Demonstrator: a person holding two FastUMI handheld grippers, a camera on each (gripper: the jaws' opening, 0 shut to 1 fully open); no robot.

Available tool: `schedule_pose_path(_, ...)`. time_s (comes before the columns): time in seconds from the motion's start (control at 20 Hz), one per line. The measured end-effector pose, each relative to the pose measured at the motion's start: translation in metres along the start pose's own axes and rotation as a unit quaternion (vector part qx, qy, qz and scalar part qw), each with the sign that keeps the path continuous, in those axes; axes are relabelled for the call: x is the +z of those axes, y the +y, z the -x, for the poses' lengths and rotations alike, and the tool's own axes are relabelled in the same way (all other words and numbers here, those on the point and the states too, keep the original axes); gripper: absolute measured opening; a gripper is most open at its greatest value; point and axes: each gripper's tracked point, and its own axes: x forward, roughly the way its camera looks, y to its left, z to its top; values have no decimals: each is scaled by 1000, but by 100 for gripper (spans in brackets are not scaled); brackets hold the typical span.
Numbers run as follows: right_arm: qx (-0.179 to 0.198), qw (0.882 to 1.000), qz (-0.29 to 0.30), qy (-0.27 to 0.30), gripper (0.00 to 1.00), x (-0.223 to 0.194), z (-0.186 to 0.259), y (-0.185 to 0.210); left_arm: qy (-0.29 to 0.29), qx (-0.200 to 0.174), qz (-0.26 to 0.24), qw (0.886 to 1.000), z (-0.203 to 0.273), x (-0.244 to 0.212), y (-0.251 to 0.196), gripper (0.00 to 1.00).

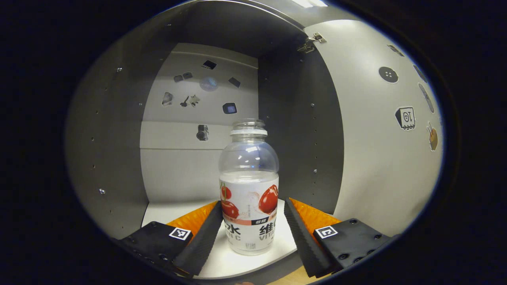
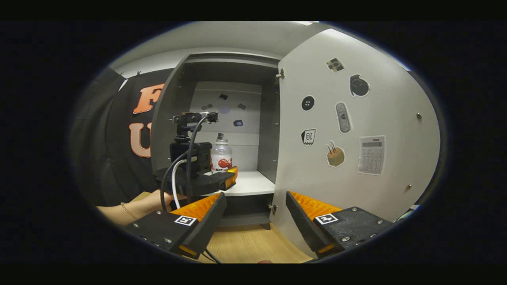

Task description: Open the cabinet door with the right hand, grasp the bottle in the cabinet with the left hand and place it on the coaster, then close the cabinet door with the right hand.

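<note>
Bottle [image 1: 248,186]: upright on the white shelf [image 1: 233,259] inside the cabinet [image 2: 174,114], capless, between the left gripper's fingers.
Left gripper [image 1: 252,229]: spread wide, one finger on each side of the bottle, neither clearly touching.
Right gripper [image 2: 253,217]: released, holding nothing, before the cabinet.
Door [image 2: 356,130]: swung open, stickers on it.

In the right gripper view, the left gripper [image 2: 229,174] hides the bottle's [image 2: 221,154] lower part. The person's hand [image 2: 156,200] under it is half hidden. Stickers [image 2: 237,123] behind the bottle are too small to tell.
</note>
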Motion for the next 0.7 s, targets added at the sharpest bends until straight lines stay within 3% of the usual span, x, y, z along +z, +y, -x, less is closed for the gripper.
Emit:
schedule_pose_path(0.2,-6,1000,-2,-3,93,1,0,-9,5,14,-6,1000,-7,-3,4,98)
schedule_pose_path(0.35,-5,1000,-5,-2,93,1,2,-12,5,19,-6,1000,-8,-4,4,86)
schedule_pose_path(0.7,3,1000,-8,5,93,-4,16,-23,-3,19,-15,1000,3,-2,0,82)
